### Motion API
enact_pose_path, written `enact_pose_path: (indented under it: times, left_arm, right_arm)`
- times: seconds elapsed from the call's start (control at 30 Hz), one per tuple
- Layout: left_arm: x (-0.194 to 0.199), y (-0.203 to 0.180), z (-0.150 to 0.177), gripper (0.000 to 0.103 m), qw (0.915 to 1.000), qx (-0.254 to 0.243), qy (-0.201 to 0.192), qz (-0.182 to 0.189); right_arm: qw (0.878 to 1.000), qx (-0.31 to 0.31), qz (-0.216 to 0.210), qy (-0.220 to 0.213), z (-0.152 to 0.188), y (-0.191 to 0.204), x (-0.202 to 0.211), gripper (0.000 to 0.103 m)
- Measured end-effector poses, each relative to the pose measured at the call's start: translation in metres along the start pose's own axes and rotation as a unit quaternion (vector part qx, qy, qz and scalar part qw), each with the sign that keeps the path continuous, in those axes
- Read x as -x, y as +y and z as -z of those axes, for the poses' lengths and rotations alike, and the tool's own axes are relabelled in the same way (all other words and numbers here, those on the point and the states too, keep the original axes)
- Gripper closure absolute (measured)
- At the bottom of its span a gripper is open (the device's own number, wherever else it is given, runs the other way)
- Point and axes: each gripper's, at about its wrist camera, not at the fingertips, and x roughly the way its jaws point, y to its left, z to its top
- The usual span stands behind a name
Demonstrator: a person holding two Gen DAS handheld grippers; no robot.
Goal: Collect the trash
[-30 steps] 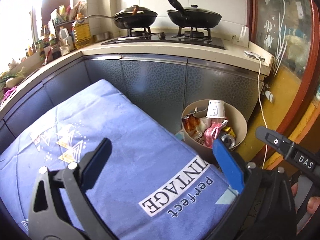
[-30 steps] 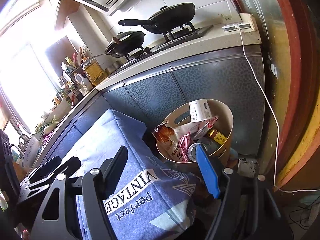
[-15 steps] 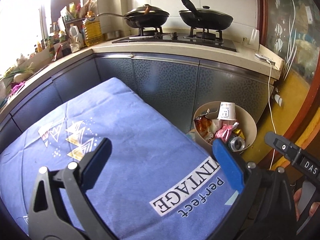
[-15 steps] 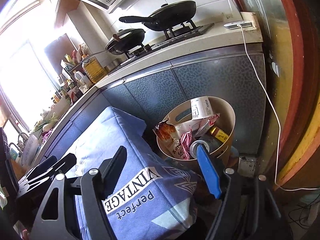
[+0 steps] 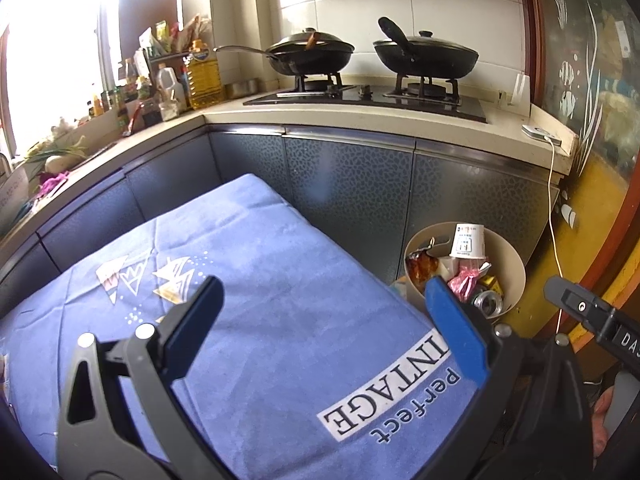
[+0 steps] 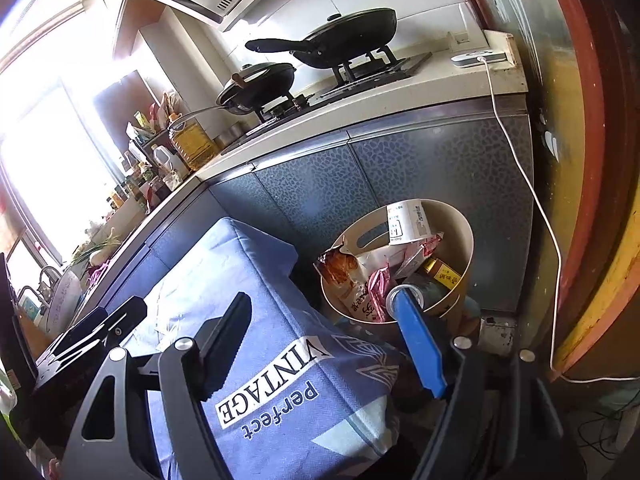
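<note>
Both our grippers, left (image 5: 320, 308) and right (image 6: 324, 316), gape empty; round beige plastic bin (image 5: 516, 276) full, blue cloth-covered table (image 5: 260, 280) bare — collecting looks done.

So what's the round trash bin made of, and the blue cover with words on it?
The trash bin looks like smooth beige plastic: thin matte wall with a moulded handle slot. The blue cover looks like woven cotton-type cloth: soft folds, visible weave, printed lettering.

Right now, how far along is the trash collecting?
Mostly done, it seems: the bin already holds wrappers, a paper cup and a can. Both the left gripper and right gripper are open and empty. The blue tablecloth shows no trash left.
</note>
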Motion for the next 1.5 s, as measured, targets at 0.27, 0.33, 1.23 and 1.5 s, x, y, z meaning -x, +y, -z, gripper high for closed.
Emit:
enact_pose_path:
  times: [0.27,0.33,1.23,1.5]
  left_arm:
    - [0.007,-0.004,-0.003,0.006,0.9991,-0.021,-0.028,-0.023]
    - [0.008,-0.005,-0.004,0.006,0.9990,-0.024,-0.031,-0.023]
    - [0.019,0.008,-0.013,0.006,0.9984,-0.006,-0.037,-0.043]
    - [0.025,0.012,-0.014,0.006,0.9973,0.000,-0.051,-0.053]
  right_arm:
    - [1.000,-0.003,0.001,-0.004,-0.001,0.001,0.004,0.028]
    - [1.000,-0.002,0.001,-0.005,-0.002,0.002,0.005,0.028]
    - [1.000,0.023,-0.002,-0.010,-0.005,0.018,0.013,0.017]
    - [1.000,0.023,-0.003,-0.012,-0.006,0.018,0.013,0.017]
